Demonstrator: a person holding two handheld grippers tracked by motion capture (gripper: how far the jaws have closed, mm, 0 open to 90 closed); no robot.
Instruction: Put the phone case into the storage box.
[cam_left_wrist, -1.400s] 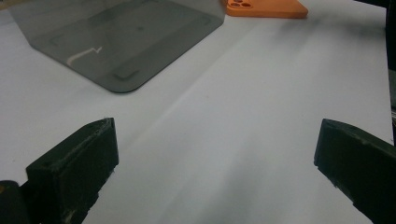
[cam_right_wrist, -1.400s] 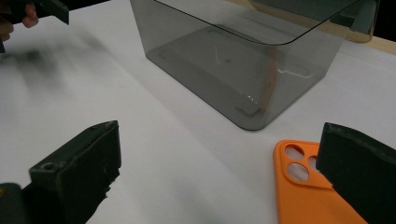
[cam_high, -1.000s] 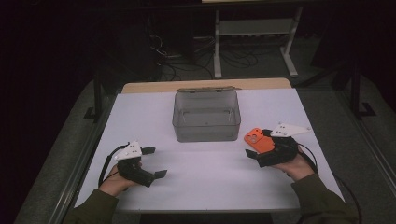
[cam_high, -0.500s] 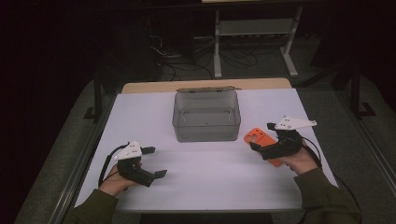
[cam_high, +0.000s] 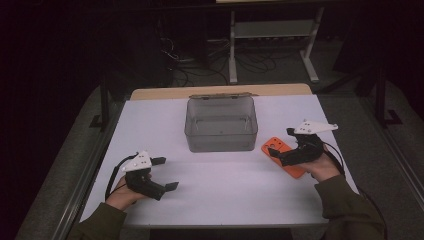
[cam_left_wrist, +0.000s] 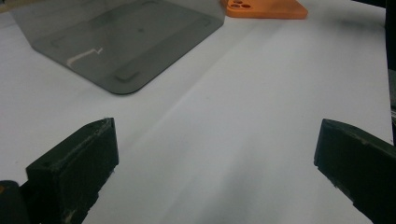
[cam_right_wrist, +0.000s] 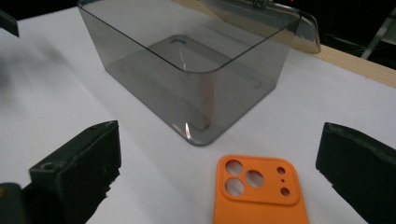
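Observation:
An orange phone case (cam_high: 280, 152) lies flat on the white table, right of a clear grey box (cam_high: 220, 125). My right gripper (cam_high: 281, 143) hovers over the case's near end, jaws open wide with nothing held. In the right gripper view the phone case (cam_right_wrist: 259, 191) lies between and just ahead of the spread right gripper (cam_right_wrist: 219, 156), camera holes toward the box (cam_right_wrist: 196, 70). My left gripper (cam_high: 166, 173) rests open at the front left. The left gripper view has the left gripper (cam_left_wrist: 217, 158) empty, with the box (cam_left_wrist: 121, 42) and phone case (cam_left_wrist: 264, 8) farther off.
The box's lid (cam_high: 220, 95) hangs open behind it, by the wooden strip (cam_high: 220, 91) at the table's far edge. The white table top (cam_high: 220, 200) spreads between the two hands. Beyond the table, a metal stand (cam_high: 272, 30) and cables lie on the dark floor.
My right gripper has moved a little right and back, and more of the orange case's length now shows flat on the table. The left gripper has not moved.

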